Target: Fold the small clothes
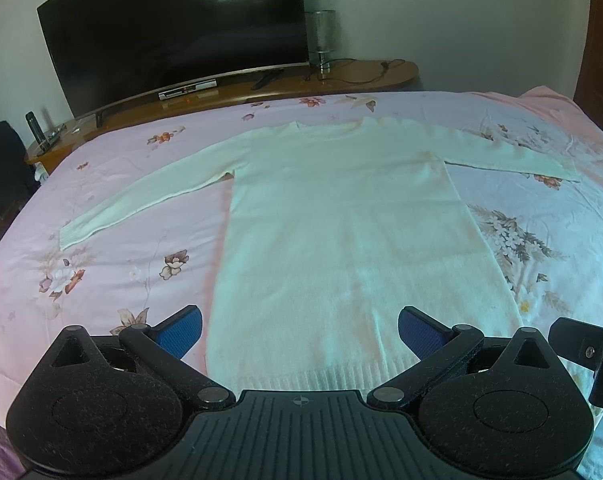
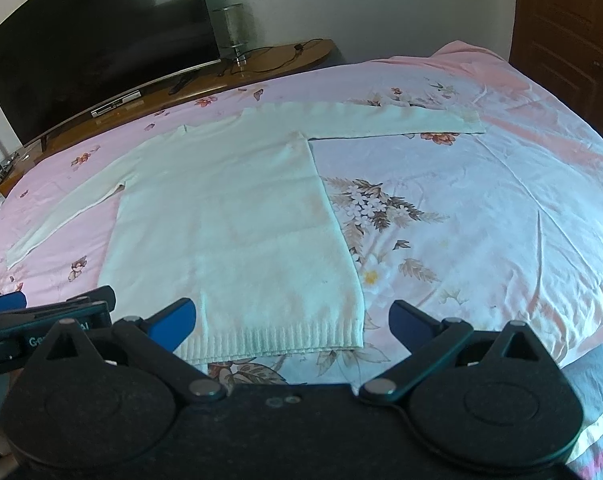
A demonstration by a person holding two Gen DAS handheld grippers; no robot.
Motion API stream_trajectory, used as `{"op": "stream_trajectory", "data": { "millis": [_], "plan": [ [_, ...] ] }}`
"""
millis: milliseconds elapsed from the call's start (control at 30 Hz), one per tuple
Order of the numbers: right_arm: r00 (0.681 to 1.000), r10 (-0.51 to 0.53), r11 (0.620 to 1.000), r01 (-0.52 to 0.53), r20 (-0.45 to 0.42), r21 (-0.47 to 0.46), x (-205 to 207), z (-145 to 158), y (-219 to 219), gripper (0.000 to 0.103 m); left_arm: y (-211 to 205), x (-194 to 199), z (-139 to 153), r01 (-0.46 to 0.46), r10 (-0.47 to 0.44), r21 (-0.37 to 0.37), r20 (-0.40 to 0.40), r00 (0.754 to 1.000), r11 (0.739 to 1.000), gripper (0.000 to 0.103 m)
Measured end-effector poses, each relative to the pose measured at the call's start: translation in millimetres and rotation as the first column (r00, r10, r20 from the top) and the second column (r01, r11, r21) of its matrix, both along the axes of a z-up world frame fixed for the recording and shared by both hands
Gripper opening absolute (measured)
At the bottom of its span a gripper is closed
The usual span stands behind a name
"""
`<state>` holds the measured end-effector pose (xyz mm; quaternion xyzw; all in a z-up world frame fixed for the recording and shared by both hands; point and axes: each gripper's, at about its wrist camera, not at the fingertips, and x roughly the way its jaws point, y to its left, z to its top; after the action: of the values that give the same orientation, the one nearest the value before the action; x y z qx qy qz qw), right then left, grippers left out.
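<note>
A white long-sleeved knit sweater [image 1: 333, 216] lies flat on the bed with both sleeves spread out sideways and its ribbed hem nearest me. It also shows in the right wrist view [image 2: 229, 216]. My left gripper [image 1: 300, 334] is open and empty, hovering over the hem with a blue pad on each side. My right gripper [image 2: 293, 326] is open and empty over the hem's right corner. The left gripper's body [image 2: 45, 316] shows at the left edge of the right wrist view, and the right gripper's body [image 1: 593, 356] at the right edge of the left wrist view.
The bed has a pink floral sheet [image 1: 121, 264], also in the right wrist view [image 2: 481, 208]. Behind it a wooden console [image 1: 285, 88] carries a large dark TV [image 1: 173, 36], a lamp [image 1: 321, 36] and cables. A wooden door [image 2: 569, 24] stands at the right.
</note>
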<state>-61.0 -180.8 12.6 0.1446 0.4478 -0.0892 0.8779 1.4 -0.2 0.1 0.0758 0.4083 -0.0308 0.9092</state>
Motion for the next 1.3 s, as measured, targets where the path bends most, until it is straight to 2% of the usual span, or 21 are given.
{"op": "stream_trajectory", "data": {
  "millis": [333, 533, 833, 1300],
  "plan": [
    [1.0, 0.014, 1.0, -0.014, 0.003, 0.008, 2.9, 1.5, -2.0, 0.103, -0.8, 2.2, -1.4, -0.002, 0.002, -0.011, -0.023, 1.0, 1.0, 0.103],
    [1.0, 0.02, 1.0, -0.02, 0.002, 0.01, 5.7, 1.2, -1.7, 0.103, -1.0, 2.4, -2.7, -0.002, 0.002, -0.004, 0.008, 1.0, 1.0, 0.103],
    [1.0, 0.017, 1.0, -0.017, 0.004, 0.012, 8.0, 0.2, -3.5, 0.103, -0.7, 7.6, -4.8, -0.002, 0.003, -0.048, 0.022, 1.0, 0.999, 0.103],
    [1.0, 0.005, 1.0, -0.006, 0.025, 0.014, 26.9, -6.1, -14.0, 0.103, 3.0, 35.6, -14.4, -0.035, 0.035, -0.035, -0.004, 0.999, 0.999, 0.103]
  ]
}}
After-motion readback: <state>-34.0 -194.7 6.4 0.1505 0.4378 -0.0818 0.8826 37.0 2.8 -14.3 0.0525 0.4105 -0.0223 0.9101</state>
